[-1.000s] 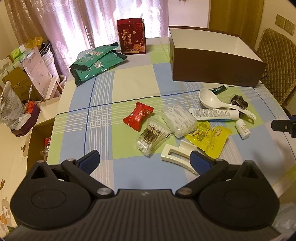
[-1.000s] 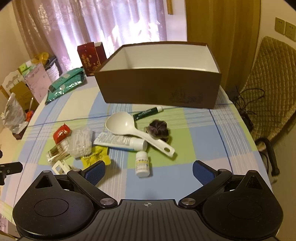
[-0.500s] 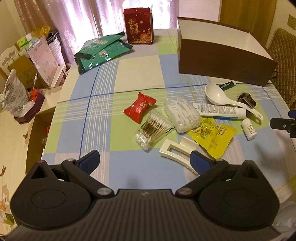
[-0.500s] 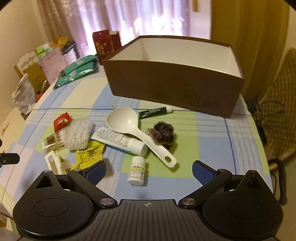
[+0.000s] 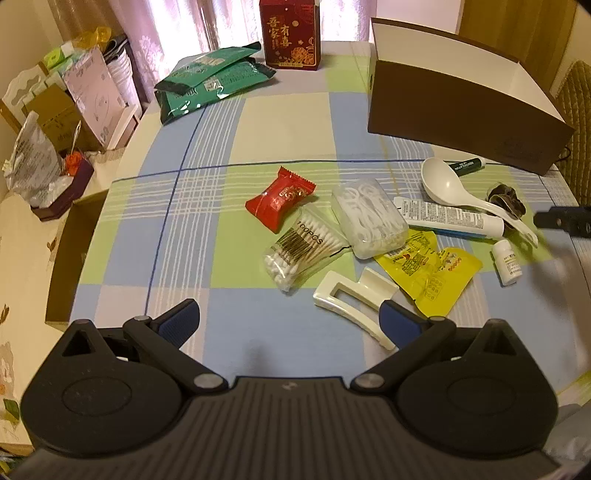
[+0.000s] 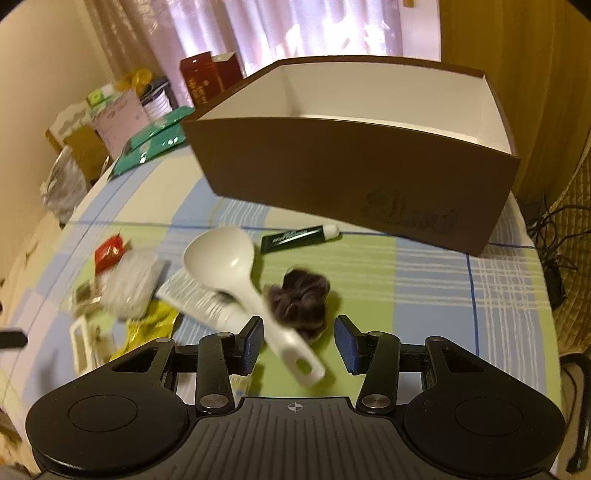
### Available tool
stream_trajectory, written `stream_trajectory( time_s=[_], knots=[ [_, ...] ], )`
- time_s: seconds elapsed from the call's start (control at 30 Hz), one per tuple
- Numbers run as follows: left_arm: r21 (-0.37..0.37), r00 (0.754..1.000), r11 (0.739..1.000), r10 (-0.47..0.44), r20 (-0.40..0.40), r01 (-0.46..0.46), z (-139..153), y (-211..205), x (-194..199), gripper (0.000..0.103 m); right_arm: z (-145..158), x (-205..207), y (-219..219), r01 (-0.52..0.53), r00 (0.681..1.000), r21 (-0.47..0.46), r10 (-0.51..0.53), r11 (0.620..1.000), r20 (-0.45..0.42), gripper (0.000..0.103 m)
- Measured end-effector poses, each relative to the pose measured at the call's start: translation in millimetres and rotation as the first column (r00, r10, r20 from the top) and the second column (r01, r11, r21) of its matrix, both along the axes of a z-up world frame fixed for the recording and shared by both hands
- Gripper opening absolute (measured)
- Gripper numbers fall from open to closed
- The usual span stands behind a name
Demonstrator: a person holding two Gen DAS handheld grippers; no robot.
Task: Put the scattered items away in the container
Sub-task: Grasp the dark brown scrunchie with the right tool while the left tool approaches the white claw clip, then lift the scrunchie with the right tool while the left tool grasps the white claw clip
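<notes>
A brown box [image 6: 354, 170] with a white inside stands open at the back of the table; it also shows in the left wrist view [image 5: 461, 107]. Scattered in front of it lie a white spoon [image 6: 229, 266], a dark hair scrunchie [image 6: 299, 299], a green tube [image 6: 295, 238], a white tube [image 5: 450, 219], a small white bottle [image 5: 506, 262], a yellow sachet [image 5: 428, 273], a white hair clip [image 5: 354, 299], cotton swabs [image 5: 303, 251], a floss pick box [image 5: 369, 218] and a red candy [image 5: 279, 197]. My right gripper [image 6: 298, 345] is partly open, its fingers either side of the spoon handle and scrunchie. My left gripper [image 5: 290, 319] is open, low over the table near the hair clip.
Green packets [image 5: 210, 79] and a red carton [image 5: 290, 33] lie at the table's far left. Boxes and bags [image 5: 55, 122] crowd a side shelf left of the table. A quilted chair [image 6: 576, 240] stands to the right. The table edge curves close on both sides.
My right gripper has moved forward and down onto the spoon handle and scrunchie, and its jaws have narrowed. My left gripper has moved slightly forward and stayed open.
</notes>
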State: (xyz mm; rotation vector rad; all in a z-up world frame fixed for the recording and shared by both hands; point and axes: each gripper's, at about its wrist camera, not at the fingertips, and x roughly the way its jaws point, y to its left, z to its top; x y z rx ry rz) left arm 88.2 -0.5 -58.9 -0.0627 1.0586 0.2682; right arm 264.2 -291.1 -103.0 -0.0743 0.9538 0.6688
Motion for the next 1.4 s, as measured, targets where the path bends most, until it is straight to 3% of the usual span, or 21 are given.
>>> stream_trajectory(
  time_s=[0.43,0.47,0.5,0.67,1.03,1.17,1.4],
  knots=[
    [-0.054,0.997,0.996,0.074,-0.018,-0.075,-19,7,13,0.097,-40,56,2,0.118,0.973,0.142,-0.086,0.983,-0.216,0.050],
    [-0.058,0.997,0.995,0.077,-0.021,-0.078,-20,8,14,0.097,-43,56,2,0.123,0.971,0.142,-0.090,0.982,-0.220,0.036],
    [-0.064,0.997,0.995,0.079,-0.023,-0.080,-21,8,15,0.097,-44,56,2,0.122,0.972,0.146,-0.088,0.982,-0.218,0.030],
    [-0.094,0.997,0.993,0.073,-0.037,-0.076,-31,9,18,0.093,-42,54,-3,0.144,0.973,0.151,-0.111,0.978,-0.204,0.016],
    [-0.175,0.998,0.984,0.039,-0.042,-0.046,-49,4,29,0.092,-13,46,-32,0.236,0.969,0.191,-0.218,0.953,-0.113,0.016],
    [-0.199,0.997,0.978,0.047,-0.061,-0.059,-59,4,36,0.082,-8,40,-38,0.245,0.968,0.194,-0.227,0.950,-0.109,0.016],
    [-0.242,0.997,0.968,0.047,-0.060,-0.060,-70,-1,47,0.082,-6,29,-48,0.259,0.964,0.177,-0.242,0.949,-0.114,0.016]
  ],
)
